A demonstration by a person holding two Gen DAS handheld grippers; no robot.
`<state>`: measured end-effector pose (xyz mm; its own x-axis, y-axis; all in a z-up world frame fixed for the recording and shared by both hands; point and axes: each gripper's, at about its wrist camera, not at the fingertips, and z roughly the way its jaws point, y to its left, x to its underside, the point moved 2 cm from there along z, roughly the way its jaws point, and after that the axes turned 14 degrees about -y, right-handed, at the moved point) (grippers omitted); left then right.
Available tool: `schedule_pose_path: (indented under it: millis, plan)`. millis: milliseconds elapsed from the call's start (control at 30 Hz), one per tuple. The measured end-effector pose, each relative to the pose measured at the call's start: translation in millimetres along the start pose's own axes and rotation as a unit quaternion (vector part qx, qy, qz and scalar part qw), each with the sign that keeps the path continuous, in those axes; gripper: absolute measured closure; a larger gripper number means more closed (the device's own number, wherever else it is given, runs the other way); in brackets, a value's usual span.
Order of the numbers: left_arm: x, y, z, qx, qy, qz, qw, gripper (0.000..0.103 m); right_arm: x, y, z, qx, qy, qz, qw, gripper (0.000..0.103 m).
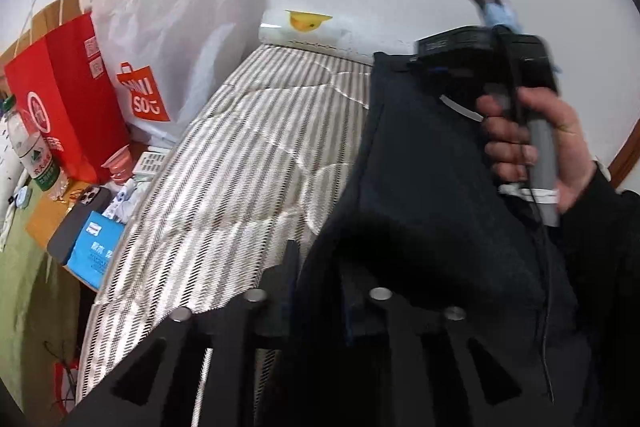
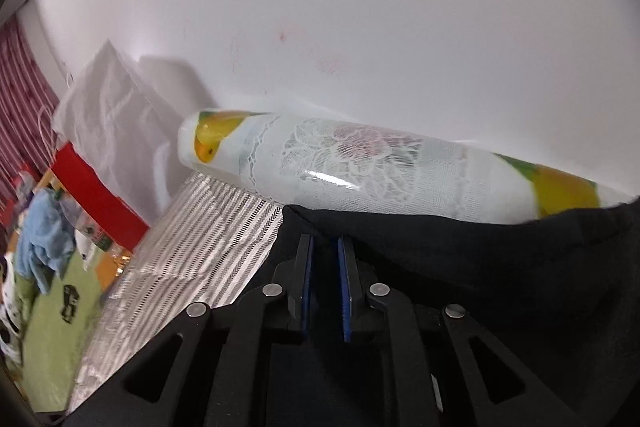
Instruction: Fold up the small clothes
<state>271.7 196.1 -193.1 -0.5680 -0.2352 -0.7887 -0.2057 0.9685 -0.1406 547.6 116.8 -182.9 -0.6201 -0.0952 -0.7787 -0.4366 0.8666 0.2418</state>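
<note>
1. A dark garment (image 1: 420, 187) is held up in the air above the striped bed (image 1: 224, 187), stretched between the two tools; no fold can be seen in it yet, so the task is judged to be at an early stage, with the laying-out and all folding left to do.
2. The right hand-held gripper (image 2: 325, 279) is closed down to a narrow gap, and dark cloth is pinched between its blue pads (image 2: 307, 279). In the left wrist view its body is seen clamped at a top corner of the garment, held by the person's right hand (image 1: 532, 143).
3. The left hand-held gripper (image 1: 316, 283) is largely draped by the cloth. Its fingers appear drawn together around a fold of fabric, but the fingertips are covered, so the grip is inferred rather than seen.
4. The lower hem of the garment is cut off in both views, and its type cannot be told.
5. A rolled floral sheet (image 2: 360, 163) lies against the wall at the far edge of the bed.
</note>
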Motion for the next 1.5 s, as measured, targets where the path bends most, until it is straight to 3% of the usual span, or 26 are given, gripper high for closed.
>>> schedule_pose_path:
  millis: [133,233,433,533,733,833,900,1033,1133,1300,1500]
  plan:
    - [-1.6,2.4,-2.4,-0.005,0.002,-0.003,1.0000,0.067,-1.1,-7.8,-49.8,0.014,-0.020,-0.007,1.000,0.078]
    - [-2.4,0.8,-5.8,0.009,0.004,-0.010,0.9999,0.049,4.6,-18.2,-98.5,0.030,-0.031,0.000,0.999,0.070]
    - [-5.4,-12.3,-20.7,0.017,-0.017,0.006,0.9997,0.046,32.7,-58.8,-227.7,0.112,-0.063,0.014,0.992,0.053]
    - [-8.9,-17.9,-35.7,0.030,-0.042,0.006,0.9987,0.044,63.1,-92.9,-310.9,0.192,-0.075,0.020,0.978,0.053]
    - [-5.0,-30.0,-63.1,0.031,-0.073,0.015,0.9967,0.037,150.0,-174.5,-456.1,0.269,-0.088,0.105,0.953,0.053]
    - [6.3,-40.0,-75.3,0.034,-0.063,0.029,0.9970,0.035,207.4,-216.6,-524.1,0.352,-0.082,0.115,0.926,0.049]
    - [10.9,-46.5,-80.6,0.032,-0.055,0.039,0.9972,0.035,238.2,-239.3,-556.8,0.396,-0.066,0.107,0.910,0.041]
    - [20.1,-60.7,-94.1,0.032,-0.044,0.046,0.9975,0.034,295.8,-278.7,-606.8,0.456,-0.056,0.138,0.877,0.041]
    - [23.4,-68.8,-101.0,0.030,-0.038,0.046,0.9978,0.034,323.7,-299.9,-628.6,0.480,-0.062,0.152,0.862,0.041]
    - [23.1,-82.6,-105.8,0.014,-0.035,0.054,0.9978,0.034,341.9,-329.6,-634.4,0.479,-0.058,0.162,0.860,0.041]
    - [20.4,-100.3,-104.9,0.003,-0.033,0.072,0.9968,0.034,338.9,-352.6,-613.3,0.457,-0.051,0.172,0.871,0.041]
